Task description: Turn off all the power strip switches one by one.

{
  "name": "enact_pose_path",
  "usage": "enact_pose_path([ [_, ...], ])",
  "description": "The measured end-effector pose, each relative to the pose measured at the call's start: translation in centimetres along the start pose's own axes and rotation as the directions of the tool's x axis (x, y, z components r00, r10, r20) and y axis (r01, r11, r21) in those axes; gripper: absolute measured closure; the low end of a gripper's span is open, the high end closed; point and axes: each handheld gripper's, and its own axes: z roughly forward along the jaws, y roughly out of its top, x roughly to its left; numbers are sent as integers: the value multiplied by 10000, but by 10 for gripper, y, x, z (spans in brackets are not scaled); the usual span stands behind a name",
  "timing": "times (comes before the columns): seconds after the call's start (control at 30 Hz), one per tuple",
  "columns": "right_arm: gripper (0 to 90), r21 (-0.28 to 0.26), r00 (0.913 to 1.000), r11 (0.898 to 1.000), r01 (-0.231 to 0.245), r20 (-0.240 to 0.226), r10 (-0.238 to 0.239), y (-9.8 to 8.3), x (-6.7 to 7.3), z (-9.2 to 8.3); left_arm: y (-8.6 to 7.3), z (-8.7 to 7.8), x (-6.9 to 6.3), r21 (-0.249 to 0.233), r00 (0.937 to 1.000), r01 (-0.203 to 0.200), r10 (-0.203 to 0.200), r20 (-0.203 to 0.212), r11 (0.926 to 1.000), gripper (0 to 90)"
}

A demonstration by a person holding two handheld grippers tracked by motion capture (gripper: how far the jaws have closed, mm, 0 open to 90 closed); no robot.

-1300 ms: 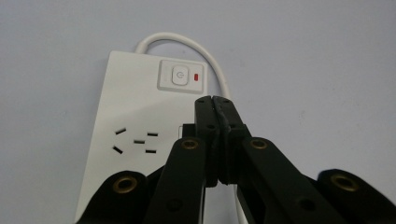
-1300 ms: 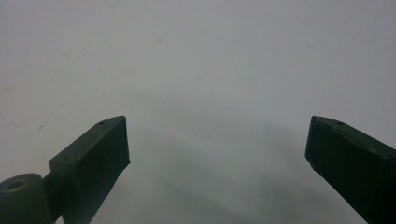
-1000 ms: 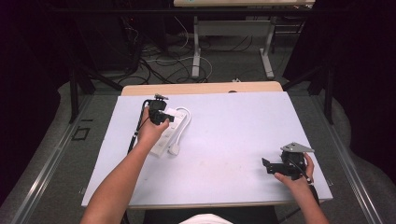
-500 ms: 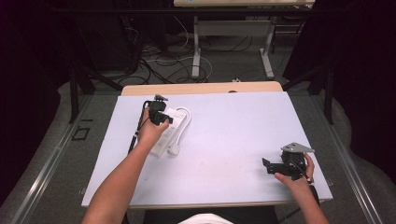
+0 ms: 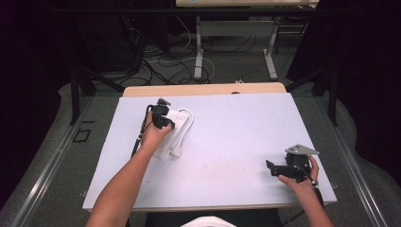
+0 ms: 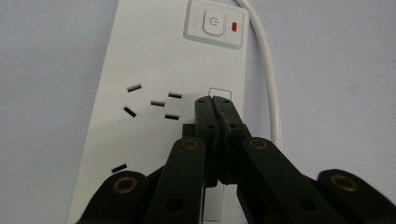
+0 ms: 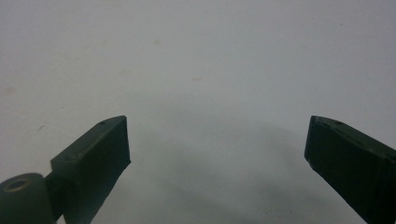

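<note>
A white power strip (image 5: 173, 135) lies on the left part of the table, its white cable (image 5: 188, 118) looped beside it and a plug (image 5: 177, 151) near its front end. My left gripper (image 5: 161, 113) hovers just over the strip. In the left gripper view, its jaws are pressed together with nothing between them, tips (image 6: 213, 99) over the strip's face (image 6: 154, 60) near a socket. The power button (image 6: 213, 22) and a red light (image 6: 237, 26) lie beyond. My right gripper (image 5: 270, 168) rests low at the front right, jaws wide apart (image 7: 217, 140) over bare table.
The white table top (image 5: 236, 123) stretches between the two hands. A wooden edge (image 5: 203, 90) runs along its far side. Cables and metal table legs (image 5: 198, 56) crowd the floor beyond. Both forearms enter from the bottom edge.
</note>
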Motion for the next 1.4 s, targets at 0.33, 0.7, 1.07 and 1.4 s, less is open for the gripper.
enact_pose_path([
  [0.33,60,-8,9999,9999,131,2,-131,0,0,0,0,2,1,42,10000,19,-19,-6,10000,900],
  [0.7,60,-5,10000,10000,69,-47,-69,1,2,0,0,4,-1,180,9996,-201,205,-209,9996,900],
  [1.07,61,-29,10000,10000,43,-65,-44,1,1,0,-2,2,1,92,10000,-18,18,1,10000,900],
  [1.4,61,-64,10000,10000,64,-74,-64,1,1,-2,-10,-15,-2,-96,9996,-27,30,266,9999,900],
])
